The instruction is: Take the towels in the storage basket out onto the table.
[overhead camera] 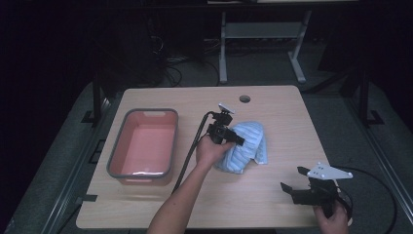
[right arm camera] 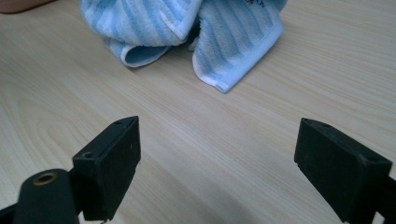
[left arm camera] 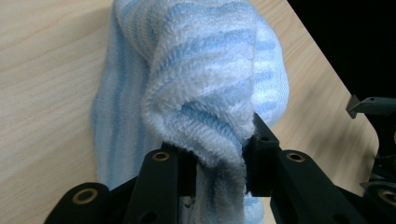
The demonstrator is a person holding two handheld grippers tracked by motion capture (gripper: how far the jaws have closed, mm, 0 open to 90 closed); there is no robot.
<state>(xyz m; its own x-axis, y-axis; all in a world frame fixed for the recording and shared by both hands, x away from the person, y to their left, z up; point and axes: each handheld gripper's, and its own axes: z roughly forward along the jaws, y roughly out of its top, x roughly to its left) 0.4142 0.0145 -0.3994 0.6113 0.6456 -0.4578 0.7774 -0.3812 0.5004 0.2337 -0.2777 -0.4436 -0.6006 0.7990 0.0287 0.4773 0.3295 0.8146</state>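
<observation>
A light blue striped towel [overhead camera: 249,146] lies bunched near the middle of the wooden table [overhead camera: 272,107]. My left gripper [overhead camera: 238,140] is shut on a raised fold of the towel [left arm camera: 205,93], and its two black jaws pinch the cloth from both sides. My right gripper [overhead camera: 292,179] is open near the table's front right corner, low over bare wood. From the right gripper view the towel [right arm camera: 187,28] lies ahead, with a hemmed corner pointing toward the jaws.
A pink tub with a grey rim [overhead camera: 141,144] stands on the left part of the table. A round cable hole [overhead camera: 244,99] sits near the far edge. Beyond the table are dark floor, cables and a metal frame [overhead camera: 263,44].
</observation>
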